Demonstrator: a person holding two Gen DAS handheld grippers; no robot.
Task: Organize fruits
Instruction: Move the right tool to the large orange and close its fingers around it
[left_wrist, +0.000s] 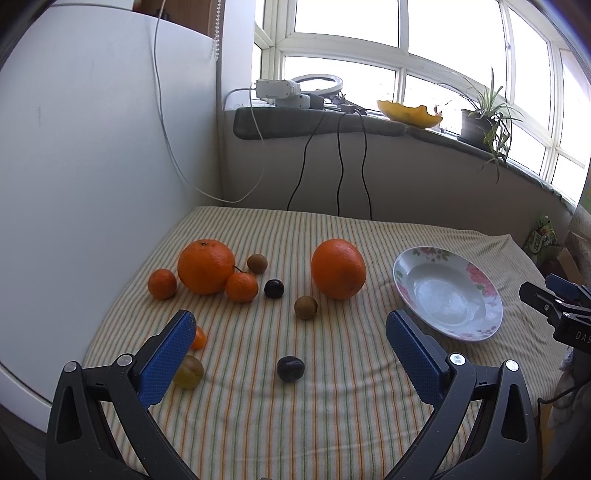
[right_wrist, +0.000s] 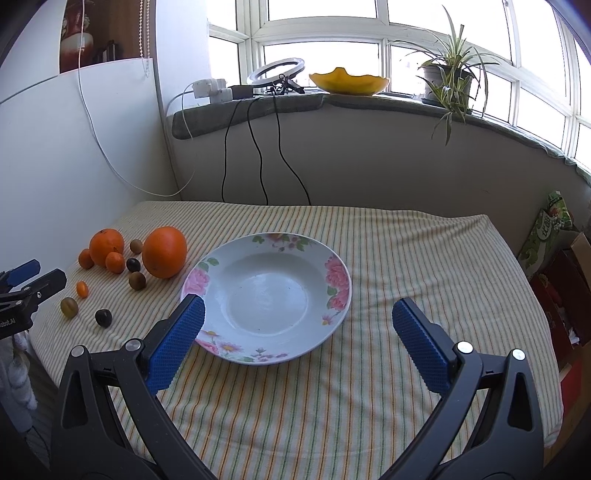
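Fruit lies loose on a striped cloth. Two big oranges (left_wrist: 206, 266) (left_wrist: 338, 268) sit at the back, with two small mandarins (left_wrist: 162, 283) (left_wrist: 242, 287), two brown kiwis (left_wrist: 257, 263) (left_wrist: 306, 307) and a dark plum (left_wrist: 274, 288) around them. Nearer me lie another dark plum (left_wrist: 290, 368), a yellow-green fruit (left_wrist: 189, 371) and a small orange tomato (left_wrist: 198, 338). My left gripper (left_wrist: 291, 349) hangs open above the near plum. An empty floral plate (right_wrist: 332, 295) stands to the right. My right gripper (right_wrist: 299, 332) is open over the plate's near rim.
A white panel (left_wrist: 92, 147) closes off the left side. Behind the table, cables (left_wrist: 340, 177) hang from a windowsill holding a ring light (right_wrist: 277, 72), a yellow bowl (right_wrist: 349, 83) and a potted plant (right_wrist: 448, 79). Boxes and a green packet (right_wrist: 546, 229) stand off the table's right edge.
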